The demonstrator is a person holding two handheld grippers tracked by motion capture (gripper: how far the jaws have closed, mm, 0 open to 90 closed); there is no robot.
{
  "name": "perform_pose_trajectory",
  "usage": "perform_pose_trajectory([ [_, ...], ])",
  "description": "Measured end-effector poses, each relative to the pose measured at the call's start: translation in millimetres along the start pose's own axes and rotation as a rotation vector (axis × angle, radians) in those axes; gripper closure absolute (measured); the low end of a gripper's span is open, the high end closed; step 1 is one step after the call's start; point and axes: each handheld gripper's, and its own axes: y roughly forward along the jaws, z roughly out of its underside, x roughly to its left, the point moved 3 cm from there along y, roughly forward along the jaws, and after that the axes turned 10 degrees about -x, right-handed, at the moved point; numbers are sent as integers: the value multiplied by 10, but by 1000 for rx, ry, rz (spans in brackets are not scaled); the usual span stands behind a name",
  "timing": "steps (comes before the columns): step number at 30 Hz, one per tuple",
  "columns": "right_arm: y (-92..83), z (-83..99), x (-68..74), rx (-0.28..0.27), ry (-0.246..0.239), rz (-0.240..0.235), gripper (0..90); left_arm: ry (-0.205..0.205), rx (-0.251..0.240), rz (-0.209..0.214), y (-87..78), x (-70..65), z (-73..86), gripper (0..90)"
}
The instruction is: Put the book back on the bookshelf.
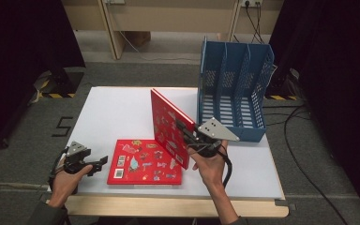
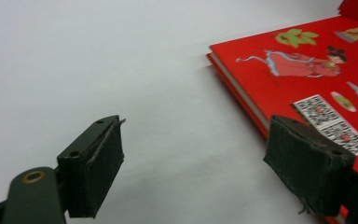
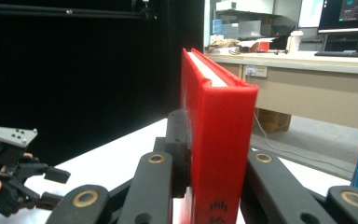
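On the white table (image 1: pixel 117 112), centre frame, my right gripper (image 1: pixel 191 133) is clamped on an upright red hardcover book (image 1: pixel 168 126), long axis running toward the upper left. My left gripper (image 1: pixel 98 163), jaws apart, sits lower left.
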Motion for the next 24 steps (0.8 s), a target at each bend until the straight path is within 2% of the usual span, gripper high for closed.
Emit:
perform_pose_trajectory([
  [4, -20, 14, 22, 14, -2, -8, 772, -6, 19, -3, 12, 34, 30, 182],
  [10, -25, 107, 23, 41, 2, -7, 758, 9, 35, 2, 30, 6, 49, 181],
  [14, -16, 192, 35, 72, -23, -3, 755, 18, 55, 3, 41, 7, 66, 180],
  [19, 2, 293, 31, 82, -29, -1, 752, 58, 99, 3, 60, -8, 100, 175],
  [24, 13, 358, 11, 82, -24, -6, 751, 71, 120, 7, 74, -14, 123, 170],
])
